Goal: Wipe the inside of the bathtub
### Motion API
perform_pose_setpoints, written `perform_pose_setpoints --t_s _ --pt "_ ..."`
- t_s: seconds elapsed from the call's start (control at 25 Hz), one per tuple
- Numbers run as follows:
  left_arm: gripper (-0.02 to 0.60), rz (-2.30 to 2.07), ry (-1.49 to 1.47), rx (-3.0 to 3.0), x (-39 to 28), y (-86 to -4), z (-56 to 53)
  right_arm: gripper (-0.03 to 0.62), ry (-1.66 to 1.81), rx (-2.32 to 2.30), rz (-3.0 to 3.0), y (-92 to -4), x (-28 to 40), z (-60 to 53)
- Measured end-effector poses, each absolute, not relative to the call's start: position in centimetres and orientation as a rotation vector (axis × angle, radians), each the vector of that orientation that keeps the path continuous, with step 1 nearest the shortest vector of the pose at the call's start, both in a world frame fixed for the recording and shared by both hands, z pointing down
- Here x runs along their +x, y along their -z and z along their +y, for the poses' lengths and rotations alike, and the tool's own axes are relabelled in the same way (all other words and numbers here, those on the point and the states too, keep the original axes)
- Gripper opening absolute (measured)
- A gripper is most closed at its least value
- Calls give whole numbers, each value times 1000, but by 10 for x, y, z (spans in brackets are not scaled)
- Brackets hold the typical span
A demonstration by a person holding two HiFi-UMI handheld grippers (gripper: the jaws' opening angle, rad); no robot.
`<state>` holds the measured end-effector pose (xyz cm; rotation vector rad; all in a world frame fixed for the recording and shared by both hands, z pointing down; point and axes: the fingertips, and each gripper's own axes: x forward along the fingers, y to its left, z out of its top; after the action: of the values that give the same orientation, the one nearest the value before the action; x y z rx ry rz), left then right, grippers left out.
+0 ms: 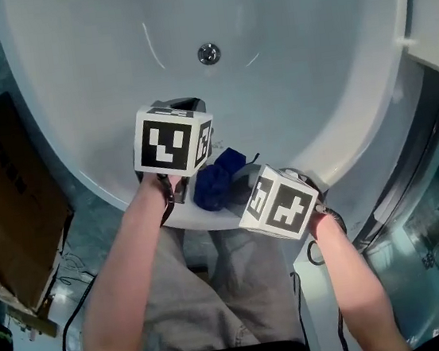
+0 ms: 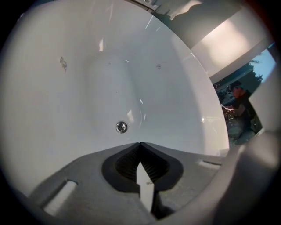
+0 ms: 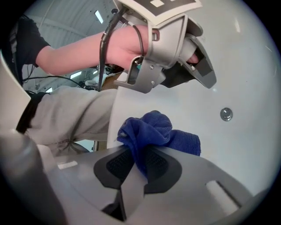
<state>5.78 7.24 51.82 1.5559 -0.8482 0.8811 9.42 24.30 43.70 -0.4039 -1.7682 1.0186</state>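
Note:
The white bathtub [image 1: 295, 80] fills the head view, its round metal drain [image 1: 208, 53] at the bottom; the drain [image 2: 121, 127] also shows in the left gripper view and the drain [image 3: 226, 114] in the right gripper view. A bunched blue cloth [image 1: 218, 180] sits over the tub's near rim, between the two grippers. My right gripper [image 3: 139, 154] is shut on the blue cloth [image 3: 153, 132]. My left gripper [image 2: 139, 144] is shut with nothing in it, held over the near tub wall just left of the cloth.
A brown cardboard box [image 1: 6, 199] lies on the floor at the left. Cables [image 1: 68, 275] trail beside it. A white ledge [image 1: 431, 14] and a glass panel edge [image 1: 411, 169] border the tub at the right. The person's grey trousers [image 1: 211, 292] are below.

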Motion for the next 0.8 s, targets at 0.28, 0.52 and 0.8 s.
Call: perform_pose_setpoints --t_s 0.28,0.52,0.8 --pt "5 -780 -841 1556 47 -523 71 58 -1111 -417 -1765 -414 85 243" --pt "5 -722 -875 1606 30 -505 71 58 -1101 -388 -1705 -403 78 247" --pt "5 -741 -805 1585 15 -491 60 58 -1191 -124 -1741 -415 73 194"
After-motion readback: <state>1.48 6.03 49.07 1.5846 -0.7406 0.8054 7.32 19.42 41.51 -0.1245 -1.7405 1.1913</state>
